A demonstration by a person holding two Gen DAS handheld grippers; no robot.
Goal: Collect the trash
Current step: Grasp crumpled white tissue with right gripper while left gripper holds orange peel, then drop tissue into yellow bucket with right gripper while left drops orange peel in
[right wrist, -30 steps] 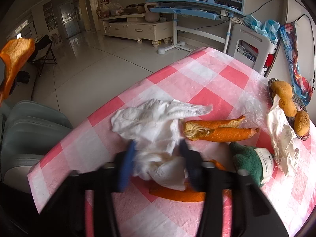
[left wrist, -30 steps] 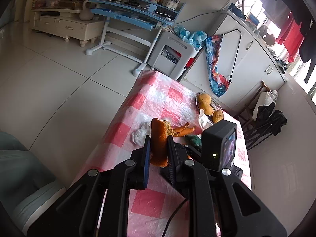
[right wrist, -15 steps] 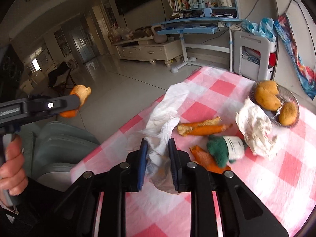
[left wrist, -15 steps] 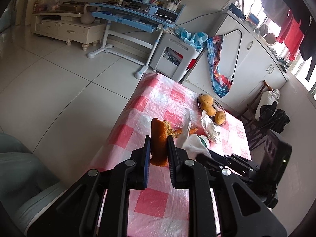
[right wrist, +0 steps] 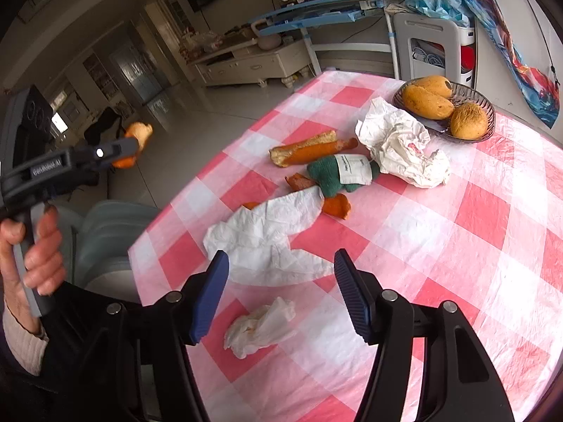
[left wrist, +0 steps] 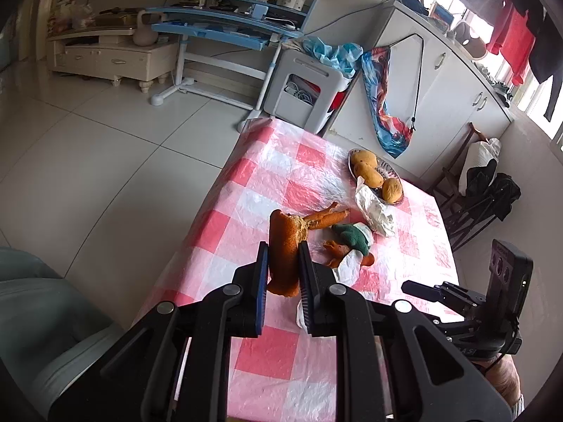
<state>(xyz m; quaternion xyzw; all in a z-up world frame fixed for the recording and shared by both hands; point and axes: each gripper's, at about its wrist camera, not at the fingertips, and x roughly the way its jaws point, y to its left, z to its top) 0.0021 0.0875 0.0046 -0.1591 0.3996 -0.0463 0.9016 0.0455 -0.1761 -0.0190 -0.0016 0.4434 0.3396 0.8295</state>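
Note:
My left gripper point(left wrist: 283, 263) is shut on an orange peel strip point(left wrist: 283, 242) and holds it above the table's left edge; it also shows in the right wrist view point(right wrist: 135, 140). My right gripper point(right wrist: 281, 281) is open and empty above a flat white tissue point(right wrist: 267, 235) and a small crumpled tissue point(right wrist: 260, 327). More orange peel point(right wrist: 309, 147), a green sock with a label point(right wrist: 337, 176) and a crumpled white paper point(right wrist: 401, 144) lie on the pink checked tablecloth point(right wrist: 457, 232).
A glass bowl of fruit point(right wrist: 443, 105) stands at the table's far side. A grey-green chair point(left wrist: 38, 316) is left of the table. A white cabinet point(left wrist: 309, 84), a blue desk point(left wrist: 218, 24) and a folding chair point(left wrist: 482, 197) stand beyond.
My right gripper has opened and let the white tissue fall to the table, then drawn back. My left gripper still holds the peel, now a little higher.

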